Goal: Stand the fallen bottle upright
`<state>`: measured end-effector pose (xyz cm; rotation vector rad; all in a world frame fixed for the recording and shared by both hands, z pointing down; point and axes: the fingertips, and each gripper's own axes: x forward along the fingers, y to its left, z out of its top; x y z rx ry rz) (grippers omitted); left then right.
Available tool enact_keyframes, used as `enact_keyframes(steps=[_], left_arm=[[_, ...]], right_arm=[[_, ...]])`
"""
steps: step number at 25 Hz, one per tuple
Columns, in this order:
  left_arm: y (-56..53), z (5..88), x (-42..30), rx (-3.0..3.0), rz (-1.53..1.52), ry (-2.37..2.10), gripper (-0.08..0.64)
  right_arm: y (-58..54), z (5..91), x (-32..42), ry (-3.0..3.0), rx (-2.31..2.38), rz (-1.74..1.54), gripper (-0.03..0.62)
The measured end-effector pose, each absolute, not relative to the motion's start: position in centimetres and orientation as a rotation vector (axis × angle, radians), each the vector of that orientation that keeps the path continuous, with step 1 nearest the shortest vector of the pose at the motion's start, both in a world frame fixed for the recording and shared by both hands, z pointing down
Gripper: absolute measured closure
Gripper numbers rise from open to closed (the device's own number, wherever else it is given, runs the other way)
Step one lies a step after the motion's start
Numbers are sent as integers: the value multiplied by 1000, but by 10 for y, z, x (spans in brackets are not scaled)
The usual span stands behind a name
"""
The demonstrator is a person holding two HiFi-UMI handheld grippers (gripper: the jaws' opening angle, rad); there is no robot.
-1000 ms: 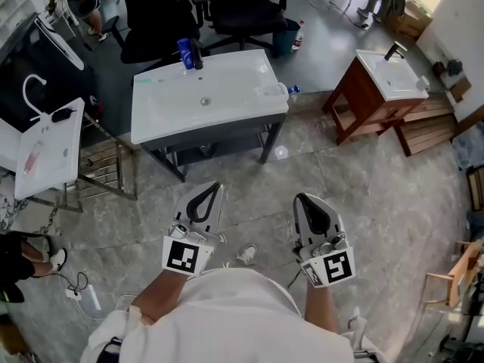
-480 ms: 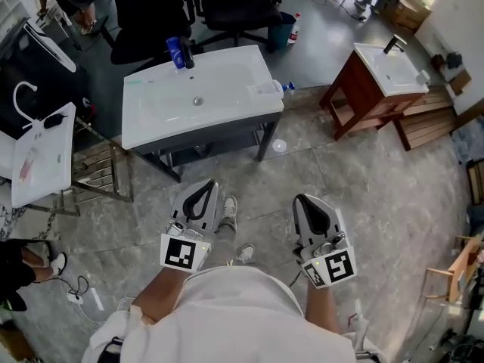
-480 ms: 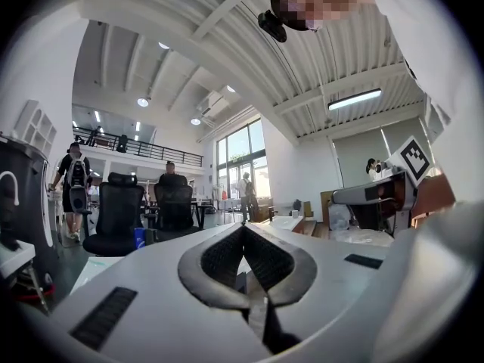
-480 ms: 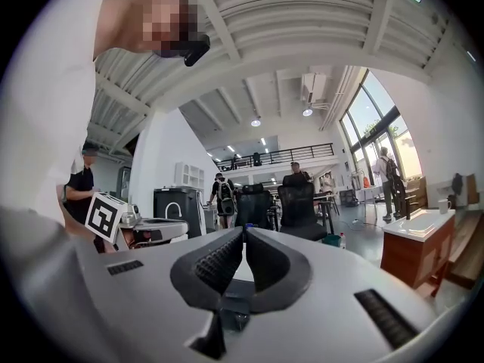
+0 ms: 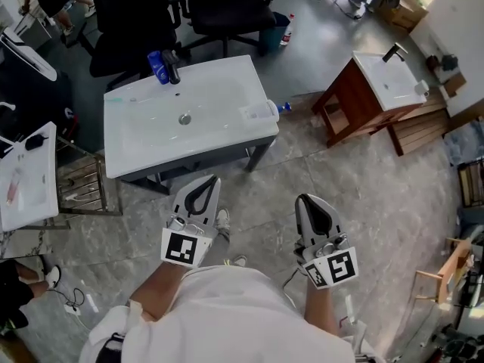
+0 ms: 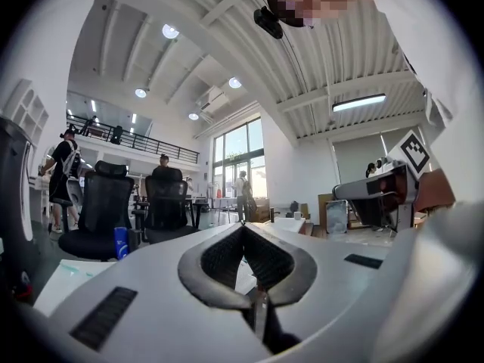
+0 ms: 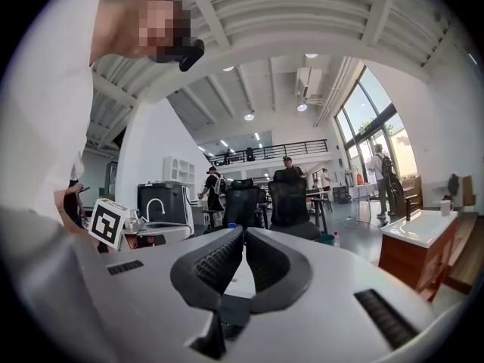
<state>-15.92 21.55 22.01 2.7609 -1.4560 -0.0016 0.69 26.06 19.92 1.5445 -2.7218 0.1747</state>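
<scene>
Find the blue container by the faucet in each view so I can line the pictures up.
Head view: the blue container stands at the white sink's back edge, upper left, beside the black faucet.
Left gripper view: low left, left of the closed jaws.
Right gripper view: only a small blue scrap just over the jaw tips, probably it.
Shared landmark: the black office chairs behind the sink.
</scene>
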Motion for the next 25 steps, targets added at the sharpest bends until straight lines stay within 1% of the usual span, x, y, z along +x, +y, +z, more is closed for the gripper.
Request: enact_keyframes(steps=[6,11,18,25], left_arm=[[131,217,-166,2782,-27,-1409,541],[81,224,-165,2804,-33,-1330,541],[46,226,-154,2821,-62,-1261,541],[34,223,-127,2837,-65,-1235,541]], right_arm=[[183,191,-4,-2701,1580,155,551],[146,190,-7,-2651,1632,160,551],[124,188,-2,-2606,1680,179,551],[110,189,23,-2612,1704,194,551]])
